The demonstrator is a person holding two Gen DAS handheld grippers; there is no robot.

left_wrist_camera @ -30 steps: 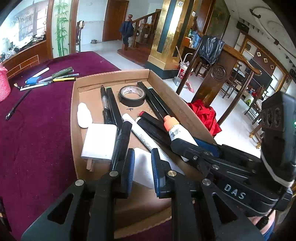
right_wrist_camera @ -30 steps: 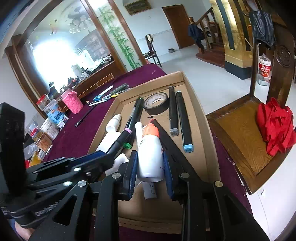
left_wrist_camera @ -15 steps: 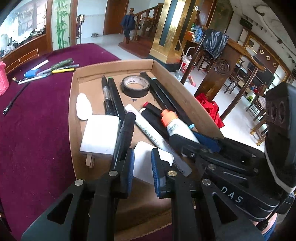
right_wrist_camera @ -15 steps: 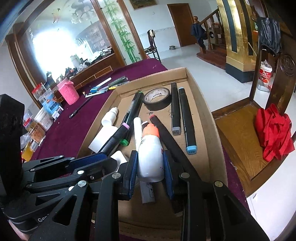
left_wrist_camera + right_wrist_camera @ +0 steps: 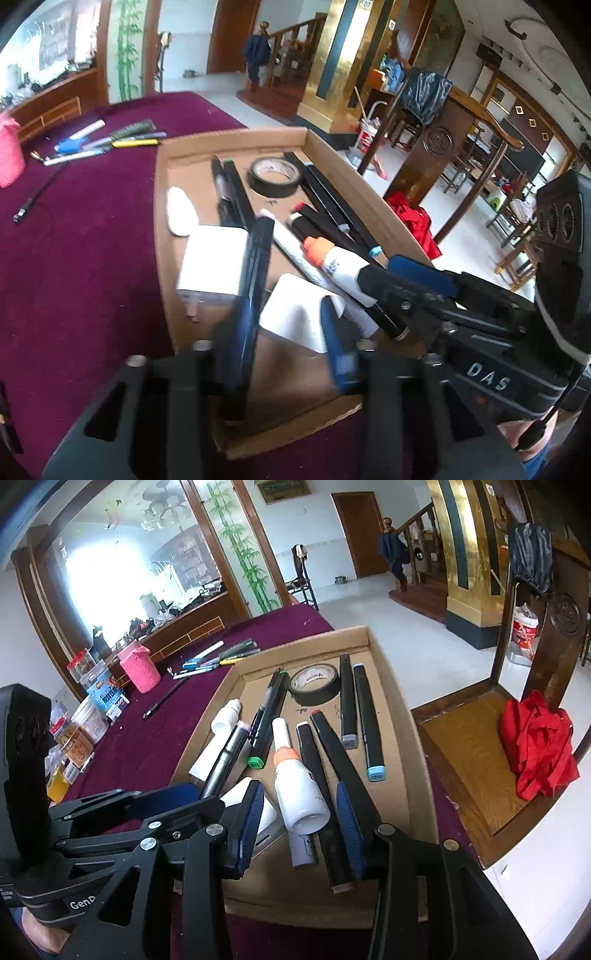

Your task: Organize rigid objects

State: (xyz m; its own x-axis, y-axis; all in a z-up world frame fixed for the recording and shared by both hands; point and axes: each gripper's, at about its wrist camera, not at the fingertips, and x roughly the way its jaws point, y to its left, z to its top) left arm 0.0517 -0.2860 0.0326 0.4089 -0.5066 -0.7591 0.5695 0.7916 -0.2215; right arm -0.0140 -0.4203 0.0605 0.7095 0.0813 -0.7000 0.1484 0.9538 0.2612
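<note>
A shallow cardboard tray (image 5: 413, 738) on the maroon table holds several black markers, a roll of black tape (image 5: 314, 681), white blocks and a small white bottle (image 5: 226, 720). My right gripper (image 5: 301, 818) is open; the white glue bottle with an orange cap (image 5: 297, 786) lies in the tray between its fingers, apart from the pads. My left gripper (image 5: 291, 332) is open over the tray's near end, with a black marker (image 5: 251, 280) lying against its left finger and a white block (image 5: 299, 317) between the fingers. The glue bottle (image 5: 340, 266) also shows in the left wrist view.
Loose pens (image 5: 103, 142) and a pink cup (image 5: 140, 668) lie on the table beyond the tray, with jars (image 5: 88, 716) at the far left. A wooden chair with a red cloth (image 5: 535, 746) stands right of the table edge.
Both grippers have opened. The right one has let go of the glue bottle, which now lies in the tray. The left one has let go of the black marker.
</note>
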